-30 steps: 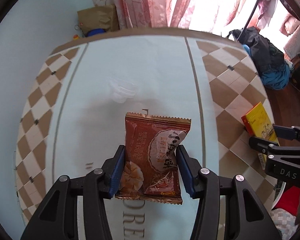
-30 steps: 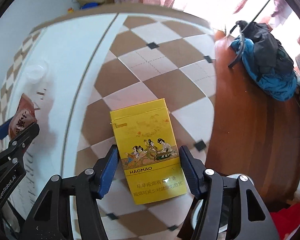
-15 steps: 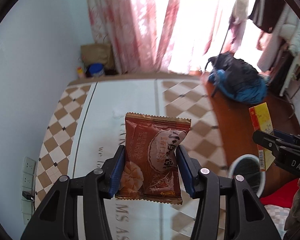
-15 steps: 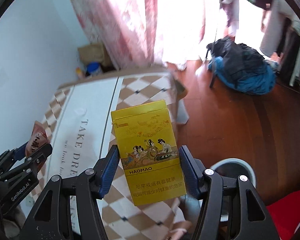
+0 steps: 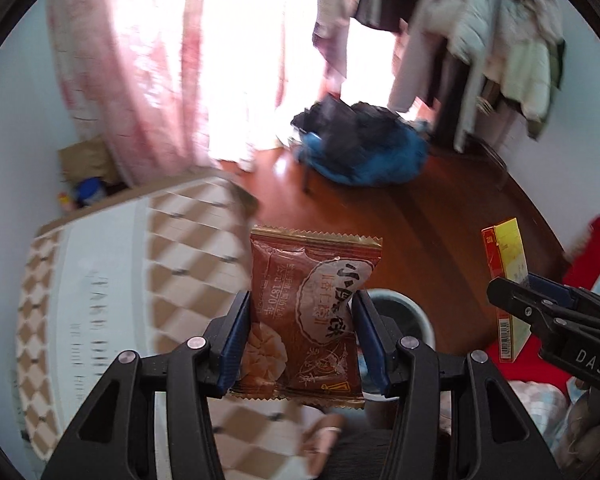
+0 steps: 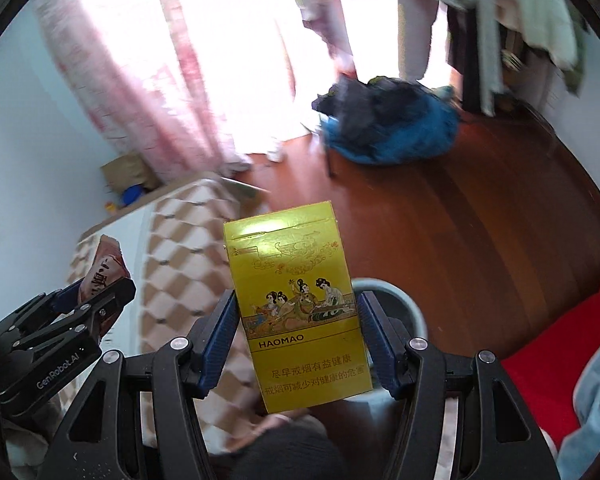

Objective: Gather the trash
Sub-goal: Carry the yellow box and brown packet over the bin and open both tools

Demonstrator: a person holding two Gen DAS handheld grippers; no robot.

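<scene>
Crinkly red-brown foil snack packet point(image 5: 306, 312) pinched in your left gripper point(image 5: 303, 334) may miss the grey round bin point(image 5: 408, 312) if you let go early.

open bin point(image 5: 416, 312) below, floor point(image 6: 480, 208) bare

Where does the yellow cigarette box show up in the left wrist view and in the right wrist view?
Left wrist view: the yellow cigarette box is at the right edge, seen edge-on, held by the right gripper.
Right wrist view: it fills the centre, front face toward the camera, clamped between the gripper's blue pads.
Shared landmark: the blue and black bag on the wooden floor, above the box in both views.
</scene>
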